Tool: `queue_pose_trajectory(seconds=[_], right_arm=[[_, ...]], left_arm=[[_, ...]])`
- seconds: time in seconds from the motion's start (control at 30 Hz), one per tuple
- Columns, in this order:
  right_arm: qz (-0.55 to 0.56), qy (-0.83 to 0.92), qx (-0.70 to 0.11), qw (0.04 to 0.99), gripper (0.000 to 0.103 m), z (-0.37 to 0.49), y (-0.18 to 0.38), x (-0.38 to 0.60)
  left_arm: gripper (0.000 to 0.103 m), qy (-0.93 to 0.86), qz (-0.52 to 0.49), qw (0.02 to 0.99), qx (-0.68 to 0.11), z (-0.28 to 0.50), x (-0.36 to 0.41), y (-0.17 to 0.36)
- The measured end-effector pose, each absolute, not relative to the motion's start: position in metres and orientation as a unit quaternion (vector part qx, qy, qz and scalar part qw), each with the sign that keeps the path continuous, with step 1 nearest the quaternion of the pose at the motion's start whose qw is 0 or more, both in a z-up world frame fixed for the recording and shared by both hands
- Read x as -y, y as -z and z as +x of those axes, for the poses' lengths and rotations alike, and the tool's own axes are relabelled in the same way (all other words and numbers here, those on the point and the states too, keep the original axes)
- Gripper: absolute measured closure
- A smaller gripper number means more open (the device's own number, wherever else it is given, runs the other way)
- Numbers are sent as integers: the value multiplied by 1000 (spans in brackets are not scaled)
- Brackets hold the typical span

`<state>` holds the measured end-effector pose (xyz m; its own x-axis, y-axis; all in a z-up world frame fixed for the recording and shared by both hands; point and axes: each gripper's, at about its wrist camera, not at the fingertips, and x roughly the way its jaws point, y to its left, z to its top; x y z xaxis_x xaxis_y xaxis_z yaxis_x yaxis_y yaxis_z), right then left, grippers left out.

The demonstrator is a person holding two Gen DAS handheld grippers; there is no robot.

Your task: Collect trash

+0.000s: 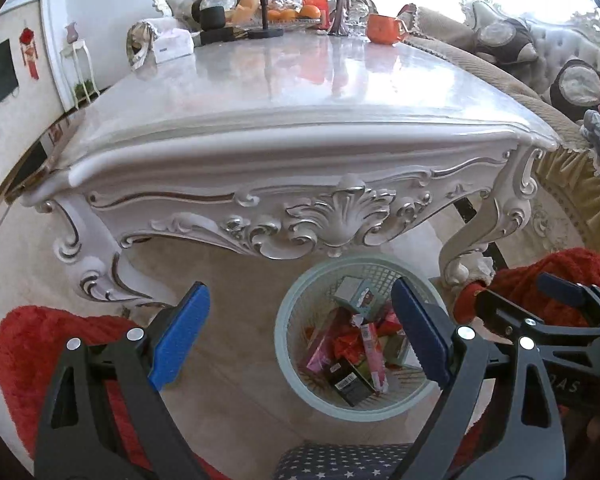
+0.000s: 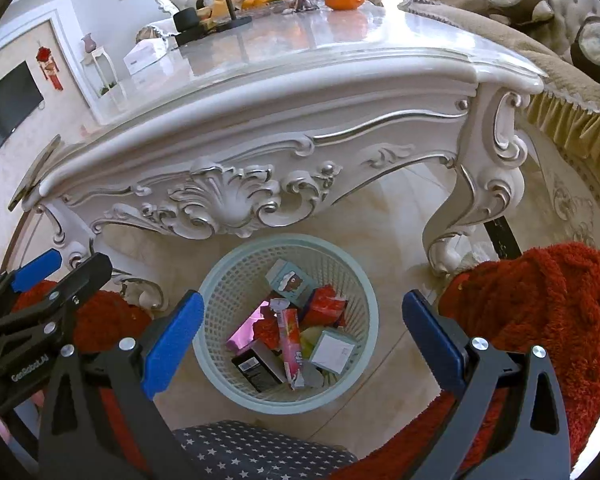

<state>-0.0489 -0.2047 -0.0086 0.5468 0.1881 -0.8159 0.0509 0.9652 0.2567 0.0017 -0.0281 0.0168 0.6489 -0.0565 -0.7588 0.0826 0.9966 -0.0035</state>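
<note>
One pale green round plastic mesh basket [image 2: 286, 320] is seen at lower centre of both views, on the beige tiled floor [image 2: 388, 216] below the near edge of one white carved marble-topped desk [image 2: 340, 80]. Several pieces of trash are held inside it, among them one pink wrapper tube [image 2: 292, 344], one black carton [image 2: 258, 366] and one teal bear-printed box [image 2: 289, 282]. Two claws are counted: the left claw [image 1: 300, 336] and the right claw [image 2: 302, 340], each spread wide with nothing between its blue pads. One orange mug [image 1: 382, 29] is seen at the desk's far end.

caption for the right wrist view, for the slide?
Open right gripper above the pale green basket of wrappers and cartons on the floor in front of the ornate white table.
</note>
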Motion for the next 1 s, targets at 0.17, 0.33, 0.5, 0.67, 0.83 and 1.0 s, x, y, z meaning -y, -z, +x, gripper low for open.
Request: queue_pose_trajectory(seconds=[0.17,0.33,0.5,0.67,0.83,1.0], right_arm=[[114,-29,-478,870,8,-48,9,205],[111,-30,-481,869,8,-48,11,206],[110,-30,-482,869,8,-47,11,206],[108,-33,-486,866,8,-47,14,203],[108,-33,-488,865,8,-47,15,202],[108,-33,-488,866,8,-47,14,203]], left_arm=[[13,58,-5,902,-428,5,27,-12],[13,42,10,904,-425,4,31,-10],[13,21,7,909,-416,1,29,-10],[14,-2,15,908,-419,2,25,-7],[13,12,17,903,-429,5,25,-5],[13,25,25,903,-429,3,31,-4]])
